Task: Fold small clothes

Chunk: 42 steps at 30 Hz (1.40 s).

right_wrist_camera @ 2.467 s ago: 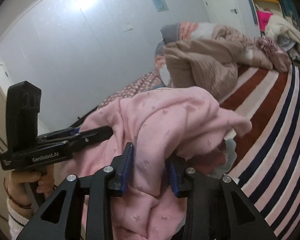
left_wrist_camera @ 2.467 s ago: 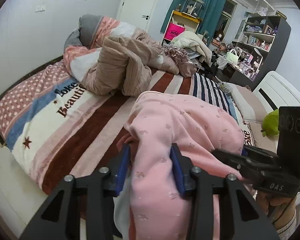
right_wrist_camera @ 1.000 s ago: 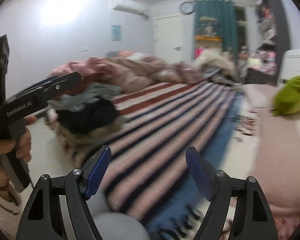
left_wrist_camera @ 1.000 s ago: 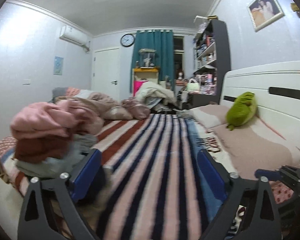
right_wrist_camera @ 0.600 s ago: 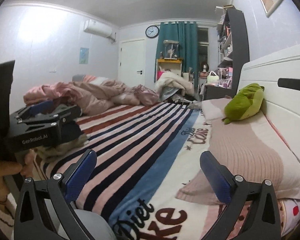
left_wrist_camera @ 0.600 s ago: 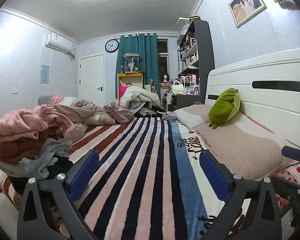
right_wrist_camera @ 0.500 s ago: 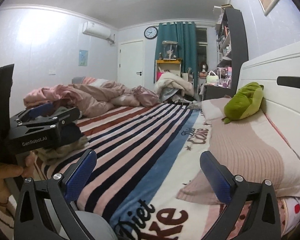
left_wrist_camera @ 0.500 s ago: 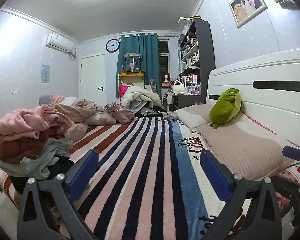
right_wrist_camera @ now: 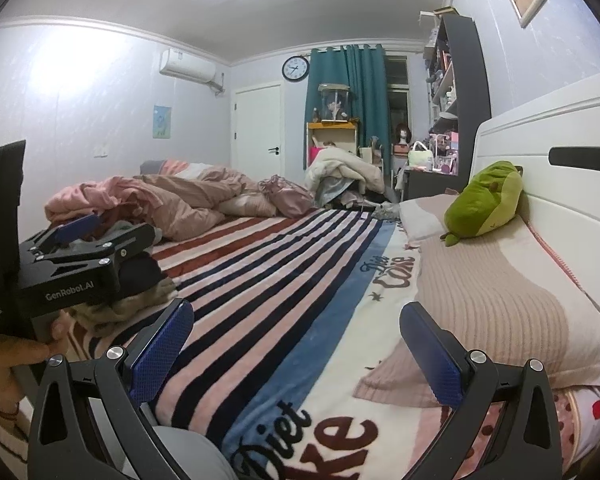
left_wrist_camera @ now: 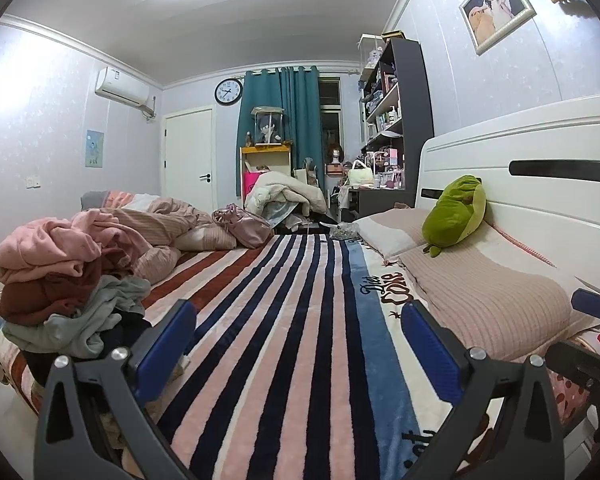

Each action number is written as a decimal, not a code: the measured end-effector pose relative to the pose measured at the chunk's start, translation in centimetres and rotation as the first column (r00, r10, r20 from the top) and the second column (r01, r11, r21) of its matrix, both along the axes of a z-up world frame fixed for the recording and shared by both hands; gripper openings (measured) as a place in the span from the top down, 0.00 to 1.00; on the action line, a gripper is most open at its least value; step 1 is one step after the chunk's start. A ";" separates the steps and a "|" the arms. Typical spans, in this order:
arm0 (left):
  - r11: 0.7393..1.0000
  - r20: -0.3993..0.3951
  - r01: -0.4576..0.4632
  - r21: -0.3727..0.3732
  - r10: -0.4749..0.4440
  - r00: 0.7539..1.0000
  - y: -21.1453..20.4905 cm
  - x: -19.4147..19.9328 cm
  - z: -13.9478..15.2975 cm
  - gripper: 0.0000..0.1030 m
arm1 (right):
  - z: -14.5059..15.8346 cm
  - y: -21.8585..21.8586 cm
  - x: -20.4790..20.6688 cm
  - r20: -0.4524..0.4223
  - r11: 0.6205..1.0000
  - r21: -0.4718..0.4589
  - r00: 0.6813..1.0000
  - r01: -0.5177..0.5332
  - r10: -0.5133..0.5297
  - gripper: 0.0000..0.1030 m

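Note:
A pile of small clothes [left_wrist_camera: 60, 280] lies at the left edge of the bed, with a pink garment [left_wrist_camera: 40, 248] on top, then dark red and grey-green ones. My left gripper [left_wrist_camera: 296, 340] is open and empty, low over the striped blanket [left_wrist_camera: 284, 320], to the right of the pile. My right gripper [right_wrist_camera: 296, 340] is open and empty, over the blanket nearer the pillows. In the right wrist view the left gripper's body [right_wrist_camera: 72, 264] partly hides the pile [right_wrist_camera: 84, 200].
Pillows [left_wrist_camera: 480, 292] and a green plush toy [left_wrist_camera: 456, 212] lie along the white headboard [left_wrist_camera: 540, 184] on the right. A crumpled beige duvet [left_wrist_camera: 172, 224] lies at the far end of the bed. Shelves and clutter stand beyond the bed.
Both grippers let go of the pink garment, which now lies on top of the pile. They opened and swung right over the striped blanket, and have held nearly still for the last half second.

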<state>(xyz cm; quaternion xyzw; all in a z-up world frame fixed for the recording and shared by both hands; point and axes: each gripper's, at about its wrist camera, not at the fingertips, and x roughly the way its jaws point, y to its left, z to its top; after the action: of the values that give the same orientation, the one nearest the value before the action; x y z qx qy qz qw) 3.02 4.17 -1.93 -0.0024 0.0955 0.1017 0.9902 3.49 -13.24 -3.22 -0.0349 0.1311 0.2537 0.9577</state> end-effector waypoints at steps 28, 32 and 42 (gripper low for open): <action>1.000 -0.010 -0.022 0.016 0.022 1.000 0.1 0.1 -0.4 0.01 | 0.4 -1.1 -0.1 0.011 0.999 0.025 0.999 0.033 -0.034 0.00; 1.000 -0.010 -0.022 0.016 0.022 1.000 0.1 0.1 -0.4 0.01 | 0.4 -1.2 -0.1 0.011 0.999 0.025 0.999 0.031 -0.032 0.00; 1.000 -0.012 -0.014 0.015 0.014 1.000 0.3 0.2 -0.4 0.01 | 0.5 -1.3 -0.2 0.014 0.999 0.032 0.999 0.035 -0.036 0.00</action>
<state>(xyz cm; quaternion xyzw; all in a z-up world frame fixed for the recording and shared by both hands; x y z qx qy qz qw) 3.18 4.44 -2.38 0.0049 0.1005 0.1094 0.9889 3.28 -14.55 -2.70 -0.0194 0.1206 0.2384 0.9635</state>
